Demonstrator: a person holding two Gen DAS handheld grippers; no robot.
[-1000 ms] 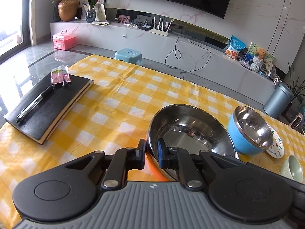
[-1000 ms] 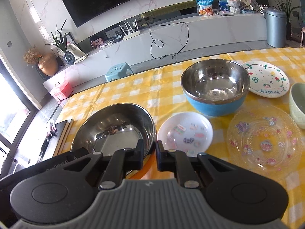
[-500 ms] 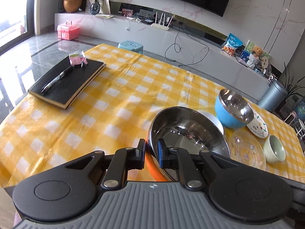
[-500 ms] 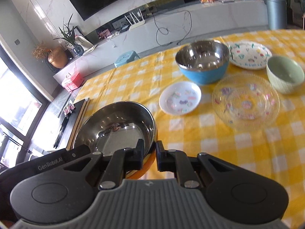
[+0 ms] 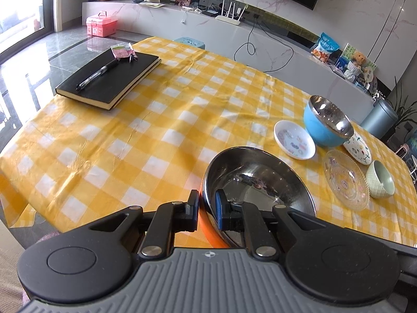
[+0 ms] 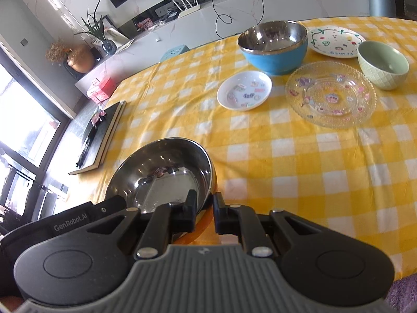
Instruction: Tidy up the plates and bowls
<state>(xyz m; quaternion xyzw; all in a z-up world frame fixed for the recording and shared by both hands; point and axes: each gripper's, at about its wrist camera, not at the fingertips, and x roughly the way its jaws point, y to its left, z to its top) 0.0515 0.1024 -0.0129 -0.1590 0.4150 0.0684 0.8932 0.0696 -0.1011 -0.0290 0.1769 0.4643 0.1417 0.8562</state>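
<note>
Both grippers hold one large steel bowl with an orange outside (image 5: 255, 182) by its rim, lifted above the near edge of the table. My left gripper (image 5: 207, 210) is shut on its left rim. My right gripper (image 6: 204, 210) is shut on its right rim; the bowl also shows in the right wrist view (image 6: 161, 172). On the table stand a blue steel-lined bowl (image 6: 273, 44), a small white sticker plate (image 6: 244, 90), a clear glass plate (image 6: 331, 94), a green bowl (image 6: 381, 65) and a white painted plate (image 6: 335, 40).
A black notebook (image 5: 109, 78) with a pen and a pink packet lies at the table's far left. The yellow checked tablecloth (image 5: 169, 120) covers the table. Beyond are a blue stool (image 5: 189, 42), a TV bench and a grey bin (image 5: 379, 118).
Both grippers have lifted the orange steel bowl up and pulled it back toward the near edge. The other dishes now look farther away.
</note>
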